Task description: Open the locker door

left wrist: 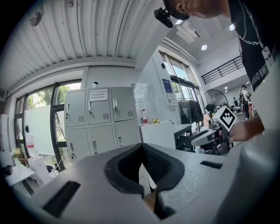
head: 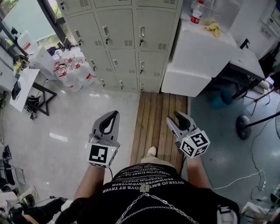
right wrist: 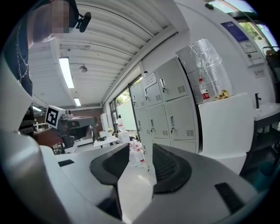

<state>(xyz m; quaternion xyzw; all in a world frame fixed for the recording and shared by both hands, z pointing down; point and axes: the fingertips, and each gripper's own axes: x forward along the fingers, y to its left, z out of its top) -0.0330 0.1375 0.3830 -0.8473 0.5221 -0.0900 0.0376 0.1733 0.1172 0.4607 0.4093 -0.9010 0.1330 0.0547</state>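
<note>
A bank of pale grey lockers [head: 122, 30] stands against the far wall, every door closed, each with a small handle and a vent. The same lockers [left wrist: 98, 118] fill the middle of the left gripper view, and the lockers [right wrist: 168, 105] sit right of centre in the right gripper view. Both grippers are held low in front of the person, well short of the lockers. My left gripper [head: 114, 114] is shut with its tips together and nothing between them. My right gripper [head: 180, 119] is open and empty, with floor showing through the gap between its pads.
Several water bottles [head: 72, 70] stand on the floor left of the lockers. A white cabinet [head: 197, 57] at the right carries a red-capped bottle [head: 197, 12]. Wooden decking [head: 159, 118] runs toward the lockers. A desk [head: 22, 85] is at the left, with cables and a stand base [head: 243, 127] at the right.
</note>
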